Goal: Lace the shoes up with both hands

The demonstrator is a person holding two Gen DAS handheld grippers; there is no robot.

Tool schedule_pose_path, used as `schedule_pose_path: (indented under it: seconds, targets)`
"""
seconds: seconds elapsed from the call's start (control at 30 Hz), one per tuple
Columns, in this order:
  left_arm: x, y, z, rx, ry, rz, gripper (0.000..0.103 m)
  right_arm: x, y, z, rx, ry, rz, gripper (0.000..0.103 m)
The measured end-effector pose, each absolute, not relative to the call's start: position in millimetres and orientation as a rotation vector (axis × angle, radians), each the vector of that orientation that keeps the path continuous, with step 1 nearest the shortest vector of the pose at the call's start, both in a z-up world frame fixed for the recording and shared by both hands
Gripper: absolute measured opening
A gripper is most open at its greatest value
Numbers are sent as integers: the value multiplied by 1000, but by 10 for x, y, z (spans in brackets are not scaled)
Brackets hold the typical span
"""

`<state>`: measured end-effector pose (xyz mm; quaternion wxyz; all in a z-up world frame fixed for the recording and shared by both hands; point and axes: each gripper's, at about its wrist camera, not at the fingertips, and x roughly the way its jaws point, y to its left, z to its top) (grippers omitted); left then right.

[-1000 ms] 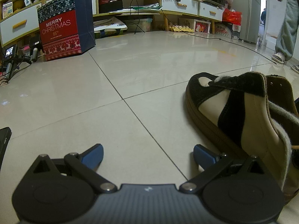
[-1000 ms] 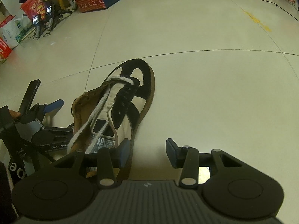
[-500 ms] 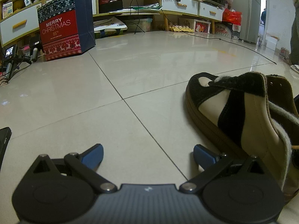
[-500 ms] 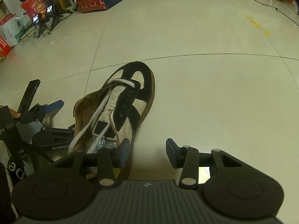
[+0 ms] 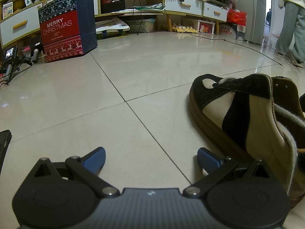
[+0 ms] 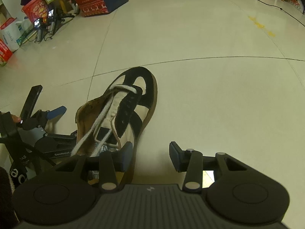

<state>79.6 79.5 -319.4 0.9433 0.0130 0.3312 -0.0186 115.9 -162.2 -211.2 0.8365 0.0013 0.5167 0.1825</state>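
Observation:
A black and cream shoe (image 6: 133, 103) with a brown sole lies on the tiled floor, toe pointing away. Its white lace (image 6: 101, 118) crosses only the front eyelets, and two loose strands run back over the tongue. In the left wrist view the shoe (image 5: 247, 118) is to the right. My left gripper (image 5: 150, 157) is open and empty, low over the floor on the shoe's left side; it also shows in the right wrist view (image 6: 55, 114). My right gripper (image 6: 150, 156) is open and empty above the shoe's heel, its left finger over the shoe's right rim.
A Merry Christmas bag (image 5: 66, 36) stands far left. Shelves and drawers (image 5: 183, 5) line the back wall. A cable (image 5: 247, 47) runs across the floor. A person's legs (image 5: 289, 38) are at the far right. Small cameras on tripods (image 5: 11, 59) stand at the left.
My right gripper has risen and pulled back a little, so the shoe sits lower and closer in its view. The left gripper has not moved. The person in the background walked across.

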Motion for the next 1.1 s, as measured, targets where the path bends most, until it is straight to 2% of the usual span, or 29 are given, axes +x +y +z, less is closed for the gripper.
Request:
schedule_pose_path:
  seconds: [1.1]
  targets:
    - [794, 792, -3199, 26, 675, -38, 103, 1178, -1613, -2132, 5, 1096, 387, 46]
